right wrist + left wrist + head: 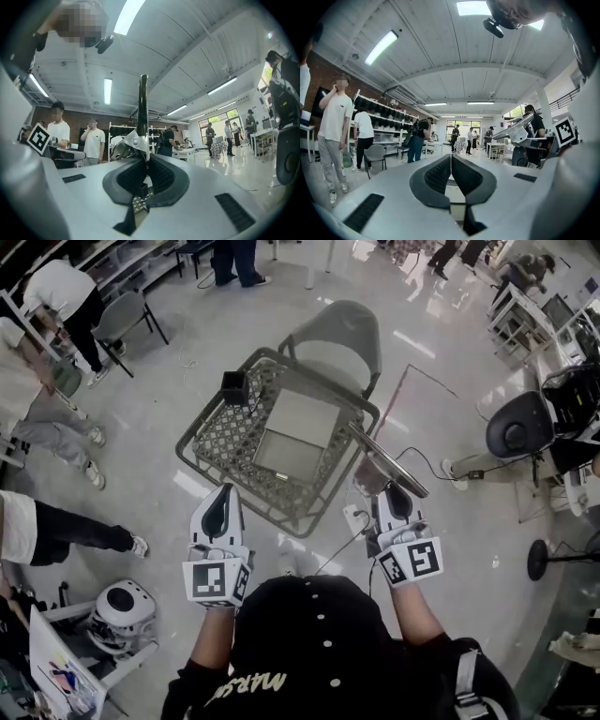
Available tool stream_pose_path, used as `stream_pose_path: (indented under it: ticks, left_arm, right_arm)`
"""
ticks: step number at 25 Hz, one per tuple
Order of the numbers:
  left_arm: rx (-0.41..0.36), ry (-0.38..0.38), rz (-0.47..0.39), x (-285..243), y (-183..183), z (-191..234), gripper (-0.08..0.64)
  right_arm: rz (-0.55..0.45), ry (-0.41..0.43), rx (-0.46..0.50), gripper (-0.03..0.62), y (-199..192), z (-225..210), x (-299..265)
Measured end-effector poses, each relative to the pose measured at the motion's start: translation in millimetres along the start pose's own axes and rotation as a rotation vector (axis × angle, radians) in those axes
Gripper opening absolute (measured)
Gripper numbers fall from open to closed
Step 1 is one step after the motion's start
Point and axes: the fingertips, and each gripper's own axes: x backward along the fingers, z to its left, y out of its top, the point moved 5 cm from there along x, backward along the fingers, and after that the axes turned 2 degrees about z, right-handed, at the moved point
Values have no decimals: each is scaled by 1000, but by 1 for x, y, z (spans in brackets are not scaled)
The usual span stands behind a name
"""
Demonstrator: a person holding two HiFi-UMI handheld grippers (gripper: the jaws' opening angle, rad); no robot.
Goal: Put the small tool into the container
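A table with a patterned top (220, 442) stands in front of me, and a grey rectangular container (292, 435) lies at its middle. My right gripper (387, 488) is shut on a long shiny metal tool (380, 454), just off the table's right corner. The tool slants up and to the left over the table's right edge. In the right gripper view the tool (142, 117) rises straight out of the shut jaws of that gripper (143, 171). My left gripper (223, 505) hovers by the table's near edge, left of the container. Its jaws (451, 169) are shut with nothing between them.
A small black box (233, 387) sits on the table's far left corner. A grey chair (342, 334) stands behind the table and a black office chair (518, 425) to the right. People stand at the left (56, 296). A white round device (122, 608) rests on the floor at lower left.
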Motion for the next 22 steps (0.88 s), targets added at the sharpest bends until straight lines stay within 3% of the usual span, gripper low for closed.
stream_pose_path:
  ticks: [12,22]
  left_arm:
    - [19,-39,50,-50,-9,11,31]
    - [34,60,41,-109,2,4,31]
  right_arm:
    - [44,-22,-12,21,-12,-19,-34]
    - [39,109,3,21,-10,-68,-98]
